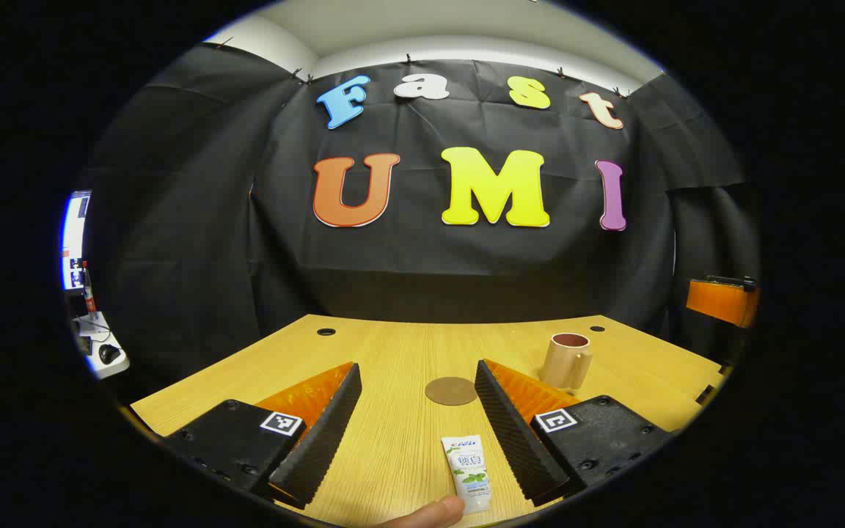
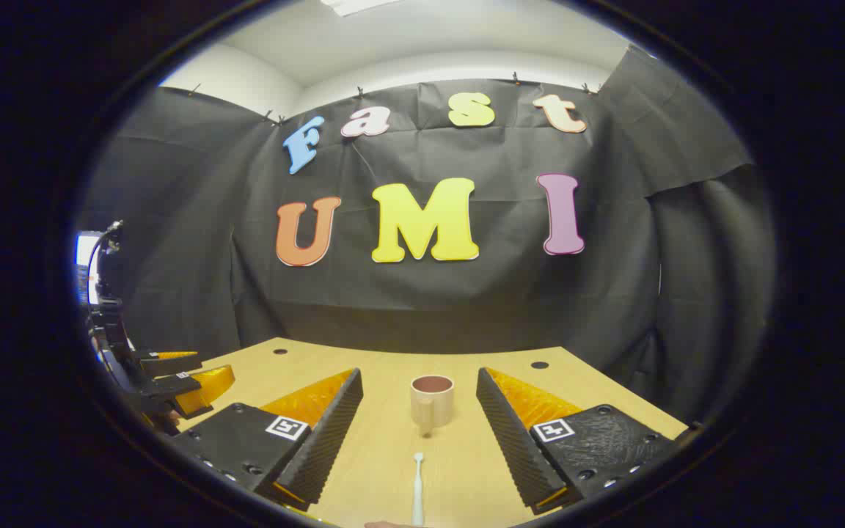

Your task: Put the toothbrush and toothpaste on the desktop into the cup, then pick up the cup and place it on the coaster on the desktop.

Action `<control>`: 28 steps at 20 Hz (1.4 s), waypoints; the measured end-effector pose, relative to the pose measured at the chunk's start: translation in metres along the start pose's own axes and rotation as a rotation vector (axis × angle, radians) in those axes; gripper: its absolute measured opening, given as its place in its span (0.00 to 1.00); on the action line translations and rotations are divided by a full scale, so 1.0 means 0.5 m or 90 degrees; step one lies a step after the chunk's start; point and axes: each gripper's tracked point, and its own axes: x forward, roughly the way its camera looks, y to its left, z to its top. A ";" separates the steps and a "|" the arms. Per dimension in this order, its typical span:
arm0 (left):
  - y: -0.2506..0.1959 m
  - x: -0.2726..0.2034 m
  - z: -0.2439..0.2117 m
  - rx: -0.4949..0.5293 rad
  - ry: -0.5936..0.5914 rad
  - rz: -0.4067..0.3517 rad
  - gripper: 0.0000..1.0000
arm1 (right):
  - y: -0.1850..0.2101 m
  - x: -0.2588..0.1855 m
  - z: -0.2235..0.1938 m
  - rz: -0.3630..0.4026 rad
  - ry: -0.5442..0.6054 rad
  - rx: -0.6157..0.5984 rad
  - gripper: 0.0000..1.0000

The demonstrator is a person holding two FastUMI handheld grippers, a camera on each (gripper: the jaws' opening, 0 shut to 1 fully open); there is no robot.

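Left gripper (image 1: pixel 422 433): jaws spread wide, nothing between the pads, hovering over the desk (image 1: pixel 393 352). Toothpaste (image 1: pixel 468 471) lies flat on the desk in the gap, at 5 o'clock from gripper centre, just beside the right finger (image 1: pixel 518 433), cannot tell if touching. A fingertip (image 1: pixel 430 513) shows at the 6 o'clock edge, by the tube's near end. Coaster (image 1: pixel 451 391) flat on the desk at 12 o'clock past the tips, apart from the tube. Cup (image 1: pixel 568 361) upright at 2 o'clock, beyond the right finger, handle facing the camera, well apart from the coaster. Right gripper (image 1: pixel 723 301) partly seen at the 3 o'clock edge, state unclear from here.

Right gripper (image 2: pixel 419 433): jaws wide open too, holding nothing, above the desk (image 2: pixel 466 455). Toothbrush (image 2: pixel 417 488) lies flat between the fingers at 6 o'clock, head pointing toward 12. Cup (image 2: pixel 432 402) upright at 12 o'clock past the brush head, apart from it, handle toward camera, dark inside. Left gripper (image 2: pixel 177 381) at 9 o'clock, off the desk's left edge, fingers apart.
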 end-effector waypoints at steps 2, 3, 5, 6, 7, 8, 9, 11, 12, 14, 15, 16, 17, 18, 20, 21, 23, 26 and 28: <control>-0.009 0.001 0.007 0.005 -0.002 -0.004 0.99 | -0.016 0.000 0.000 -0.008 -0.001 0.009 0.98; -0.009 -0.002 0.003 0.007 -0.001 -0.006 0.99 | -0.023 0.001 -0.002 -0.013 0.001 0.012 0.95; -0.018 -0.003 0.006 0.014 0.000 -0.011 0.99 | -0.045 0.003 -0.006 -0.024 0.005 0.021 0.98; -0.017 -0.006 0.003 0.019 0.000 -0.010 0.99 | -0.052 0.004 -0.010 -0.028 0.006 0.020 0.96; -0.016 -0.006 0.004 0.021 0.001 -0.008 0.99 | -0.059 0.006 -0.014 -0.029 0.009 0.023 0.96; -0.016 -0.004 0.007 0.021 0.001 -0.007 0.99 | -0.058 0.006 -0.013 -0.024 0.013 0.032 0.96; -0.016 -0.006 0.004 0.021 0.003 -0.007 0.99 | -0.067 0.008 -0.016 -0.027 0.016 0.036 0.95; -0.015 -0.008 0.005 0.027 0.003 -0.006 0.99 | -0.079 0.016 -0.026 -0.034 0.026 0.030 0.97; -0.017 -0.006 0.004 0.029 0.004 -0.006 0.99 | -0.079 0.020 -0.034 -0.035 0.034 0.036 0.96; -0.019 -0.005 -0.001 0.031 0.008 -0.007 0.99 | -0.076 0.029 -0.052 -0.032 0.051 0.046 0.95; -0.022 -0.003 -0.004 0.032 0.011 -0.008 0.99 | -0.074 0.034 -0.063 -0.029 0.063 0.041 0.96; -0.024 -0.004 -0.012 0.036 0.016 -0.009 0.99 | -0.069 0.041 -0.080 -0.025 0.075 0.027 0.95; -0.027 -0.005 -0.015 0.041 0.019 -0.011 0.99 | -0.066 0.048 -0.095 -0.025 0.085 0.013 0.96; -0.027 -0.007 -0.019 0.049 0.021 -0.010 0.99 | -0.065 0.055 -0.112 -0.026 0.095 0.005 0.96; -0.033 -0.006 -0.033 0.059 0.030 -0.015 0.99 | -0.038 0.074 -0.178 0.002 0.136 0.019 0.96; -0.030 -0.008 -0.042 0.059 0.035 -0.014 0.99 | -0.034 0.080 -0.201 0.006 0.152 0.032 0.96; -0.031 -0.012 -0.066 0.055 0.053 -0.015 0.99 | -0.038 0.093 -0.251 -0.003 0.191 0.030 0.96; -0.026 -0.015 -0.083 0.048 0.067 -0.015 0.99 | -0.028 0.106 -0.328 -0.003 0.261 0.017 0.91; -0.026 -0.015 -0.091 0.040 0.073 -0.016 0.99 | -0.005 0.114 -0.378 0.010 0.314 0.027 0.81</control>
